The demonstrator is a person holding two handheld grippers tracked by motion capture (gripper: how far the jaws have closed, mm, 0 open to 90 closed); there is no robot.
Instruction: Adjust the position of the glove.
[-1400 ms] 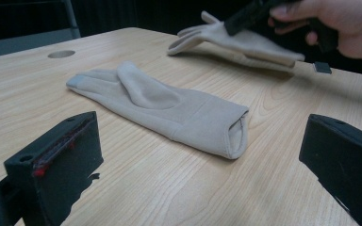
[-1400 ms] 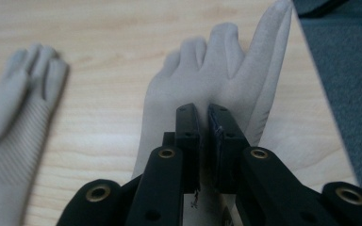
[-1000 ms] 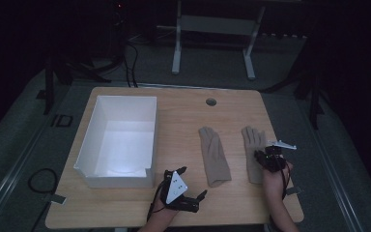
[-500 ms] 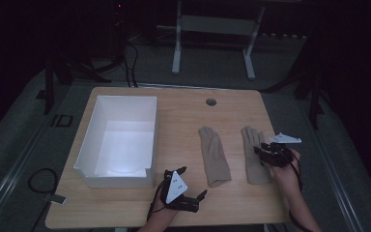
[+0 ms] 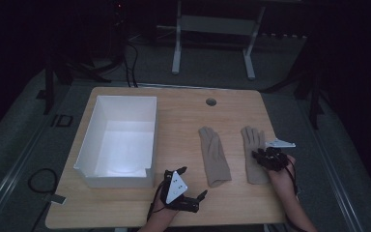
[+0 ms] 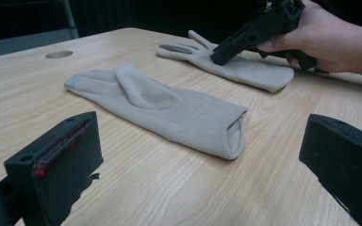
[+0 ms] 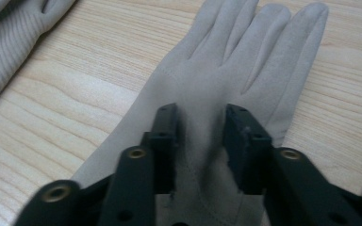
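At the worktop's point(image 5: 125, 212) near edge, the left gripper point(image 5: 191, 186) rests low in the person's left hand, fingers spread wide and pointing toward the near glove point(image 6: 169, 108), which lies flat just ahead. To its right, the right hand point(image 5: 282, 171) tilts the right gripper point(image 7: 200, 136) nose-down onto the far glove point(image 7: 245, 61), fingers narrowly parted and pressed on the palm with fabric between them; whether they pinch it, I cannot tell. Farther left stands a white box point(image 5: 121, 140), well apart from both gloves.
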